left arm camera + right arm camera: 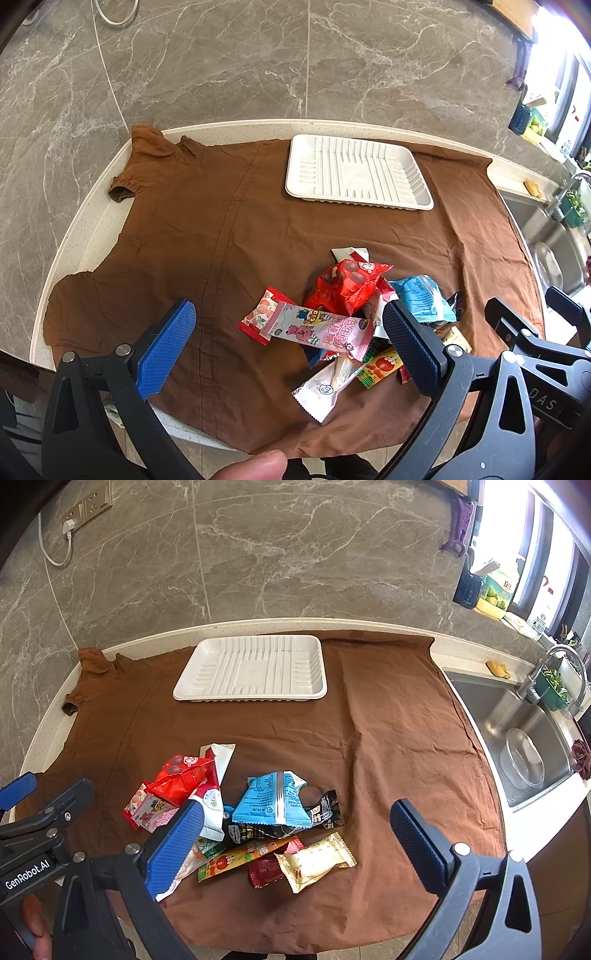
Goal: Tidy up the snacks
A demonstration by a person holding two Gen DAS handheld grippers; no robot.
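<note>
A pile of snack packets lies on a brown cloth [221, 229] near the table's front. It holds a red bag [345, 286] [181, 777], a blue bag [275, 799] [421, 297], a pink cartoon packet [321, 328], a beige wafer packet [317, 860], and several others. An empty white tray [356, 171] [255, 668] sits at the back of the cloth. My left gripper [290, 336] is open above the pile's left side. My right gripper [297, 829] is open above the pile's middle. Both are empty.
The cloth covers a pale countertop [92, 236] against a grey marble wall [295, 554]. A steel sink [517, 738] with a glass bowl [522, 758] and a tap lies to the right. A wall socket with a white cable [70, 528] is at the back left.
</note>
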